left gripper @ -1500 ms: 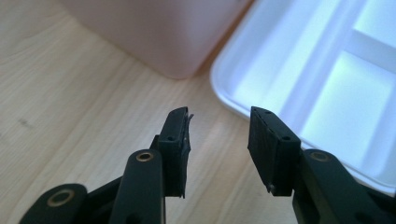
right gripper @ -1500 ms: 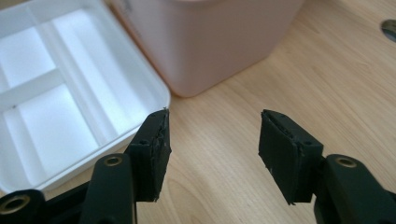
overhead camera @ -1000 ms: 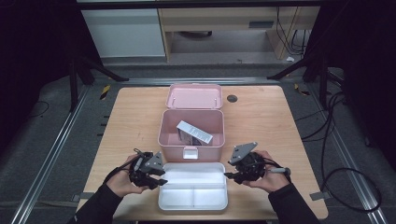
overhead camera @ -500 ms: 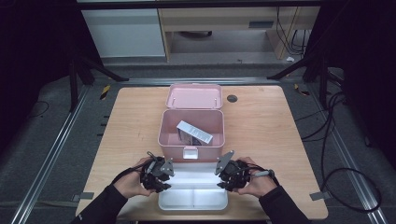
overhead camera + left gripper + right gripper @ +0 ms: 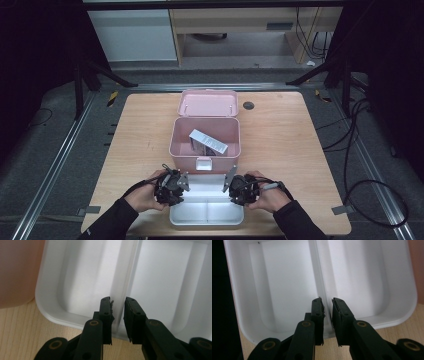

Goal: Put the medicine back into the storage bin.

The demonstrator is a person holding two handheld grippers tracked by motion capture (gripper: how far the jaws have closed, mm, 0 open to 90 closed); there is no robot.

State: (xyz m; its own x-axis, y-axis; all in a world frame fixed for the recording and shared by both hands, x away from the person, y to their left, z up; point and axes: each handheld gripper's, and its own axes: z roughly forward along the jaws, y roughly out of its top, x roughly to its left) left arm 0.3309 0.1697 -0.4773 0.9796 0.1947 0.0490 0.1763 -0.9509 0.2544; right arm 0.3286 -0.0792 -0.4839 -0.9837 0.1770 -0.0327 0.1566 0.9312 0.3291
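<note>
Left tool [image 5: 117, 307] and right tool [image 5: 326, 305]: jaws slightly parted, gripping nothing, each straddling centre divider of white two-compartment plastic tray [image 5: 207, 220].

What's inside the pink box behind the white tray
Inside the open pink box a white and grey carton leans tilted across the interior, with something smaller beneath it. The carton and the front wall cover part of the floor, so anything lying there can't be seen.
</note>
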